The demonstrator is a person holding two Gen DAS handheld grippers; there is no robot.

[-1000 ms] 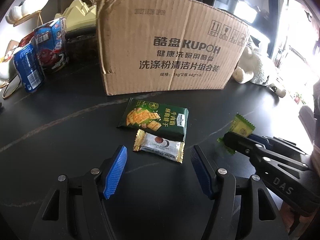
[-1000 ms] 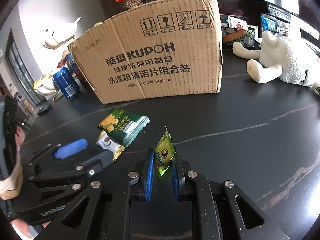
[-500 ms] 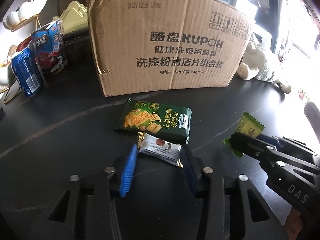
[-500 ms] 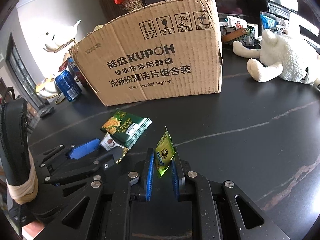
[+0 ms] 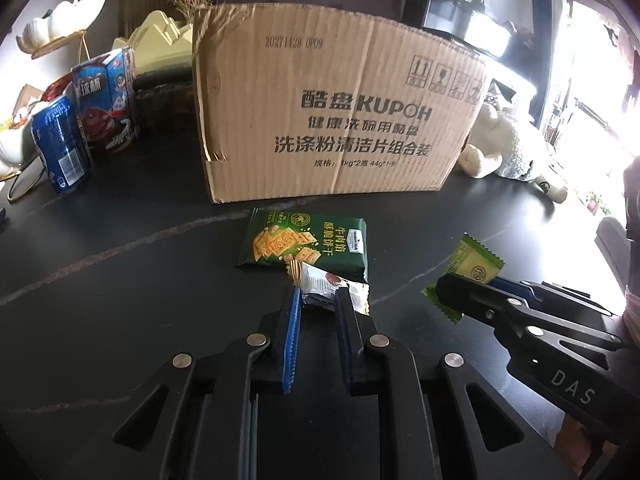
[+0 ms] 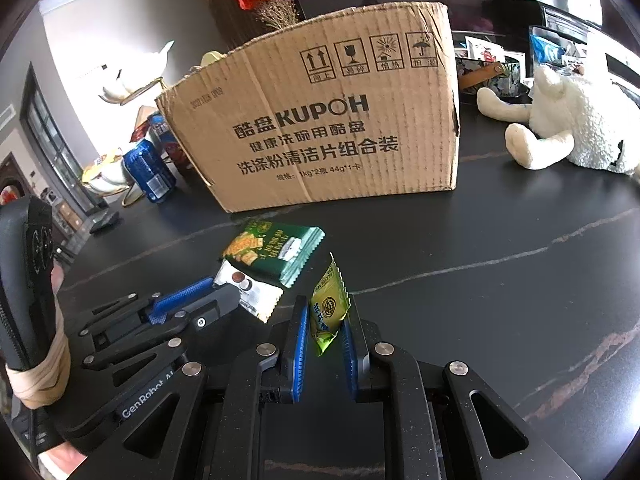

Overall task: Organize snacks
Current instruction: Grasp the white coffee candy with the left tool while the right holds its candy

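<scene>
Your left gripper [image 5: 318, 300] has just closed from wide open onto the silver wrapped snack [image 5: 326, 286], which lies crosswise at its tips, overlapping the green cracker pack [image 5: 308, 242]. Your right gripper [image 6: 324, 334] clamps the yellow-green sachet [image 6: 329, 308] upright. The cardboard box [image 5: 340, 116] stands straight ahead of both, beyond the pack.

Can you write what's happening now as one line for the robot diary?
left gripper: just closed on silver snack packet | right gripper: holding green packet | box: behind
</scene>
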